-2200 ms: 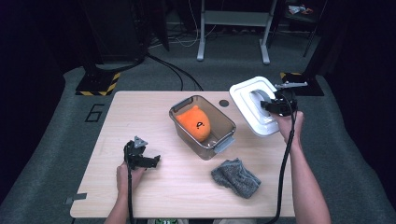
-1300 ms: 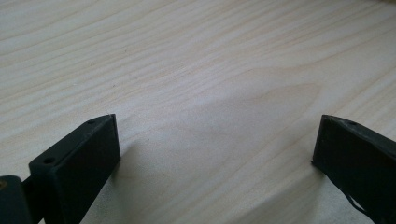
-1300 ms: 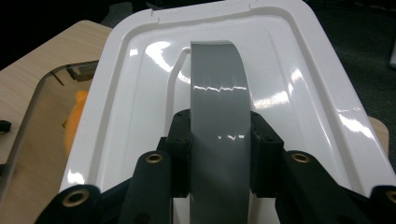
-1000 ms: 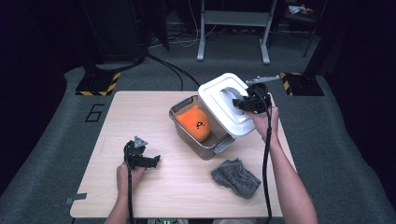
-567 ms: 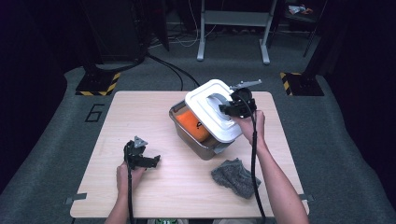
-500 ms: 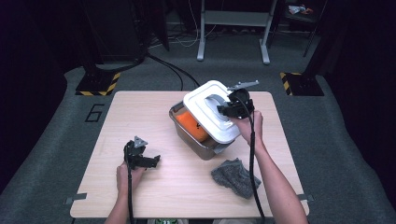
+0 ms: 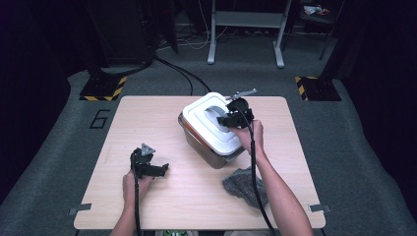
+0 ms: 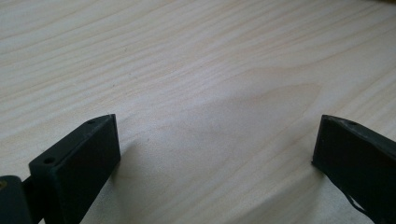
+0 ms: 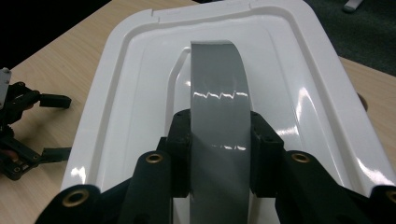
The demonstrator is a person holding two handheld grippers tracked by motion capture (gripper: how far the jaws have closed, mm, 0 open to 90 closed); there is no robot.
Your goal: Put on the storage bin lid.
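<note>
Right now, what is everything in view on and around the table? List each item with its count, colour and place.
lid: one, white with a grey handle, over the container at table centre
container: one, metal, under the lid
cloth: one, grey, crumpled, table's near right
table: one, light wood
frame legs: white, on the floor beyond the table
floor marker: black and yellow stripes, far left
left tongs: black, open, on bare wood, near left
right tongs: black, shut on the lid's handle
forearms: two, from the bottom edge
</note>
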